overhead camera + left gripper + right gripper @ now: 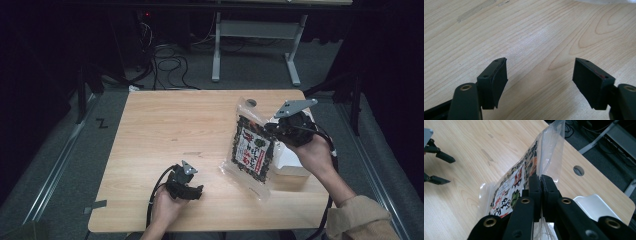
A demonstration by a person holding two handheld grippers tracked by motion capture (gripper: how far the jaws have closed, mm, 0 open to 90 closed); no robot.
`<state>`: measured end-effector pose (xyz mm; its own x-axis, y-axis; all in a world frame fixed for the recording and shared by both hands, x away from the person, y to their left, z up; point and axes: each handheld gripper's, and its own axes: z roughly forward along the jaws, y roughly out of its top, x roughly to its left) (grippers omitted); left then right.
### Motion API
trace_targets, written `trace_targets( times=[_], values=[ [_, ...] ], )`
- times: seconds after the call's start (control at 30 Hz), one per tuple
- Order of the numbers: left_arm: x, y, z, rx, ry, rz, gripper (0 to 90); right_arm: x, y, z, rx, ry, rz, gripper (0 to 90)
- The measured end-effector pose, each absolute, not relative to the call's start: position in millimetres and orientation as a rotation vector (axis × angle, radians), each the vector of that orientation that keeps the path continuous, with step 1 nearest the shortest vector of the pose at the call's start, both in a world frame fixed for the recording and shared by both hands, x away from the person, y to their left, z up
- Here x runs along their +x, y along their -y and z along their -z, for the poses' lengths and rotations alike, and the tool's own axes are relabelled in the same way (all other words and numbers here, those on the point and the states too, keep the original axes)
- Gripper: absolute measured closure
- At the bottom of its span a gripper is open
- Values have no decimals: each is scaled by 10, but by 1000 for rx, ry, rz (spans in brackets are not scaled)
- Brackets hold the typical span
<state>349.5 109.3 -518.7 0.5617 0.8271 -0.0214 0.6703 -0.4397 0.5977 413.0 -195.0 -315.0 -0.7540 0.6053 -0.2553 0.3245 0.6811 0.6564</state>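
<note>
While the clear plastic snack bag with the black, red and green printed label [252, 148] hangs tilted above the right half of the pale wooden tabletop [165, 130], its lower corner sits close to the wood (whether it touches, I cannot tell). The right hand-held gripper [272, 127] pinches the bag's transparent edge, jaws pressed tight together on the film, as the right gripper view shows [541, 187]. Just behind the bag, near the tabletop's right edge, lies a white plastic tray [290, 160]. Well apart, near the front edge, the left hand-held gripper [192, 187] rests low over bare wood, its jaws standing apart with nothing between them [540, 77].
</note>
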Motion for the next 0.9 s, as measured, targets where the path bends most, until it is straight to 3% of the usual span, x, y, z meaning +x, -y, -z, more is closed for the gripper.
trace_targets(
  times=[0.9],
  values=[
    [3503, -1088, 5204, 2252, -1201, -363, 283, 4370, 2168, 2871, 804, -2310, -795, 888]
  ],
)
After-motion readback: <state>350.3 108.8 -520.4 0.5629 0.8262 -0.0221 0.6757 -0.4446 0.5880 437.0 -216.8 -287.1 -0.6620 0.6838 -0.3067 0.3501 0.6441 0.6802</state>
